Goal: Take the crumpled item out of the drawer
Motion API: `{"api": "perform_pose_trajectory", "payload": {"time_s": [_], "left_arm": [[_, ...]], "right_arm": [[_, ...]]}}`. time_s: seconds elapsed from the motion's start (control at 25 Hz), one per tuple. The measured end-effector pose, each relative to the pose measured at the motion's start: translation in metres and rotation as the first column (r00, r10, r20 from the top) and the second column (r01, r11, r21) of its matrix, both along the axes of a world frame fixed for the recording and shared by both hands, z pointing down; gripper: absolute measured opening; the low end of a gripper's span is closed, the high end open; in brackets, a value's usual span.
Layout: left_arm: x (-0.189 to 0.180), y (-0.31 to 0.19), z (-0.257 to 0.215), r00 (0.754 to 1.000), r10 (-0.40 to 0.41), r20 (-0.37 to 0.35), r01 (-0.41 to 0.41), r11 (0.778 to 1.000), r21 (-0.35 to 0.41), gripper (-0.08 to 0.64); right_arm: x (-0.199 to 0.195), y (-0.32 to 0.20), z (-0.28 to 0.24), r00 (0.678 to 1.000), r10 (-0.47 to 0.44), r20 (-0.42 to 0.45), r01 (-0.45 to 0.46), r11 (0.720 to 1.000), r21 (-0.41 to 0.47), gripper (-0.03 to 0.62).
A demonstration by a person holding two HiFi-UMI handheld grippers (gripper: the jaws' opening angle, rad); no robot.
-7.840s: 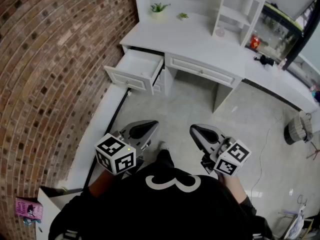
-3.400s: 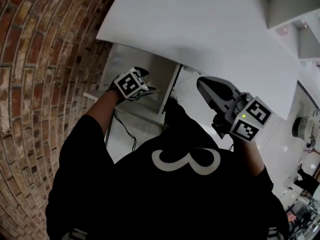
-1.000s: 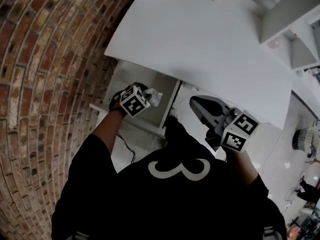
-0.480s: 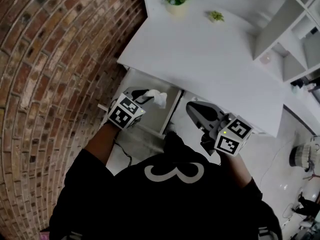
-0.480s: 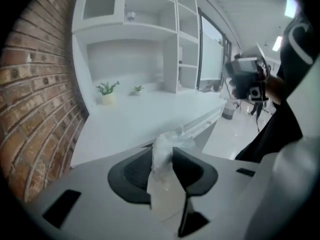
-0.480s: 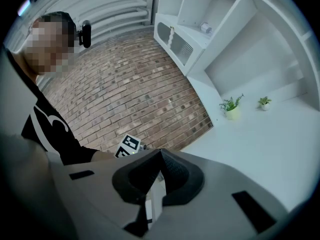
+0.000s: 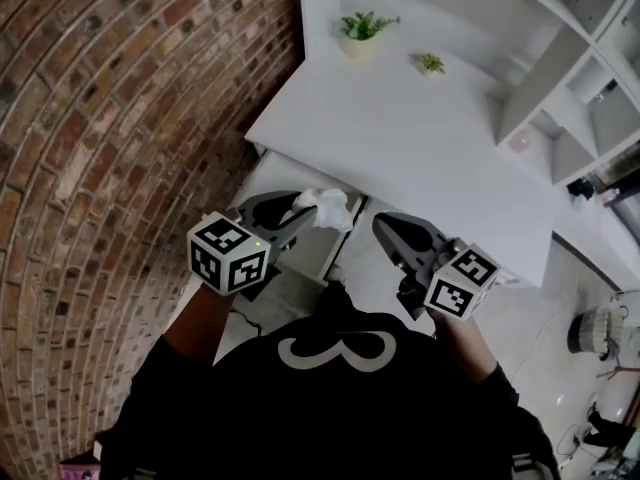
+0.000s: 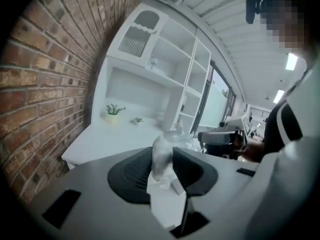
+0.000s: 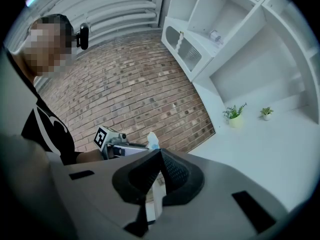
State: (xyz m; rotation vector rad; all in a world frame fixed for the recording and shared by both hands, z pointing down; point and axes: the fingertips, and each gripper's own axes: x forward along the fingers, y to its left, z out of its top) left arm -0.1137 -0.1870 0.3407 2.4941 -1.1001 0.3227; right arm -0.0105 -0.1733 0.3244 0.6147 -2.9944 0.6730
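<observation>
2 grippers are held out in front of the person, side by side and apart, both pointing toward the white desk (image 7: 430,138). The left gripper (image 7: 303,213) sits at the end of a forearm stretched forward, tipped slightly downward, its marker cube (image 7: 228,253) nearest the body. Its jaws are partly closed and pinch the crumpled item (image 8: 163,151), a wad of white and clear material that bulges above the pads. That wad (image 7: 325,206) hangs in the air above the open drawer (image 7: 272,176), just below the desk's front edge and clear of the drawer's inside. The right gripper (image 7: 388,230) is held about level, over the floor to the right of the drawer; in the right gripper view its jaws meet at the tips with nothing between them. 2 small potted plants (image 7: 365,30) stand at the back of the desk, beside the brick wall (image 7: 120,118).
</observation>
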Motion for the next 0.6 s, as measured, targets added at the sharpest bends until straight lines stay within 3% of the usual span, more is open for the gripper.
{"api": "perform_pose_trajectory", "payload": {"time_s": [0.2,0.4,0.6], "left_arm": [[-0.011,0.009,-0.025,0.991,-0.103,-0.083,0.104,0.995,0.0,0.129],[-0.022,0.021,-0.059,0.969,-0.183,-0.163,0.194,0.979,0.059,0.127],[-0.034,0.03,-0.073,0.954,-0.226,-0.199,0.245,0.966,0.081,0.128]], "right_arm": [[-0.009,-0.002,-0.006,1.0,-0.015,0.004,0.015,1.0,0.016,0.011],[-0.021,-0.002,-0.019,0.999,-0.041,0.013,0.041,0.998,0.042,0.011],[-0.031,-0.004,-0.024,0.999,-0.039,0.026,0.038,0.998,0.058,0.011]]}}
